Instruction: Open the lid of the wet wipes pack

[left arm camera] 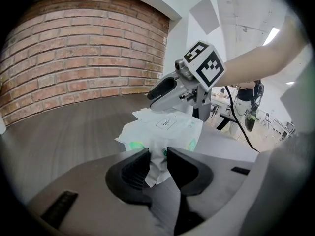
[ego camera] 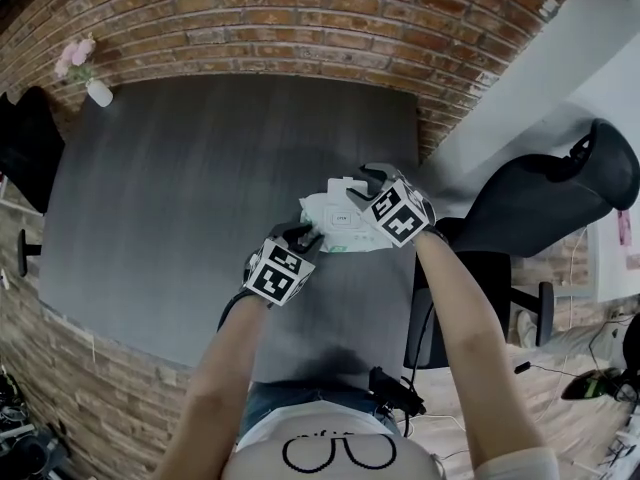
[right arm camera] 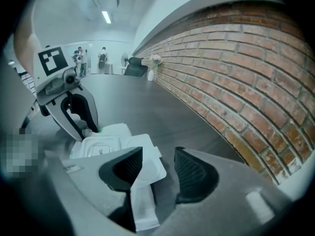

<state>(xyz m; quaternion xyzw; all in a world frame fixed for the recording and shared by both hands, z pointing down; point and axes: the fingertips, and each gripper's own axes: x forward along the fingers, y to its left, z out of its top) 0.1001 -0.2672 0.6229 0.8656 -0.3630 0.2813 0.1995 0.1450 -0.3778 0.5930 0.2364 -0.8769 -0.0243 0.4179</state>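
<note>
The left claw [left arm camera: 158, 163] clamps the wet wipes pack [left arm camera: 170, 132] labelled "OPEN"; the right claw [right arm camera: 157, 168] stands apart around its lid [right arm camera: 145, 154].

The head camera sat above the person and looked steeply down on the dark grey wood-grain table [ego camera: 200, 198], with the red brick wall [ego camera: 300, 18] along its far edge. The camera on the left gripper [ego camera: 303, 234] rode just behind its jaws, very near the white soft-plastic wet wipes pack [ego camera: 335, 218]. It faced far and rightward, taking in the right gripper [ego camera: 372, 180]. The camera on the right gripper, equally near, faced leftward along the wall and caught the left gripper. All three views shared the pack, the tabletop and the brickwork.
</note>
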